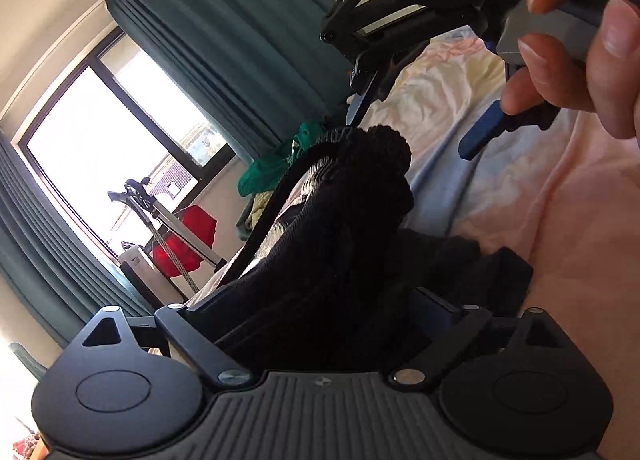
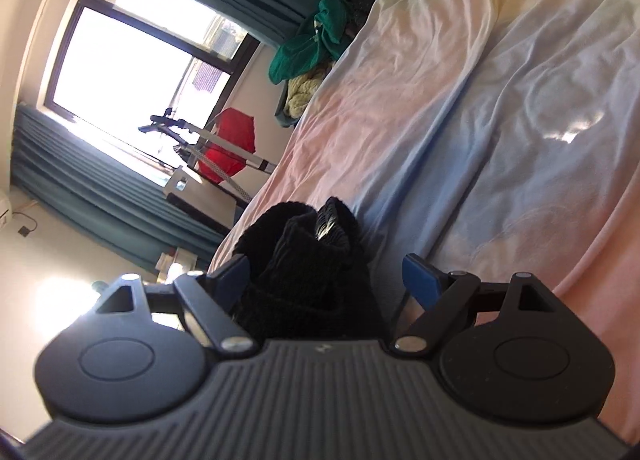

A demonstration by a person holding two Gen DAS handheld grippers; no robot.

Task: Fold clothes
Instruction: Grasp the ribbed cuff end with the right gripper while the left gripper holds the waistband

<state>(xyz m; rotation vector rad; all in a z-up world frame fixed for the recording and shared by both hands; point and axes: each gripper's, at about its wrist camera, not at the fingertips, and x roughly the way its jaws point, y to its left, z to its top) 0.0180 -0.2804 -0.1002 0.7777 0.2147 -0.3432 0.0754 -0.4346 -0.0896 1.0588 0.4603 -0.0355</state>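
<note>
Black garment point(image 2: 308, 272) between right claw point(image 2: 332, 280) fingers.

The left gripper point(image 1: 320, 312) is tilted sideways, its jaws spread wide around bunched black cloth point(image 1: 340, 220) that fills the gap; whether the pads press it cannot be told. The right gripper point(image 2: 330, 276) also stands with jaws apart, blue pads point(image 2: 420, 276) clear of each other. A hand point(image 1: 576, 36) wraps the right gripper's grey handle, fingers curled around it.
</note>
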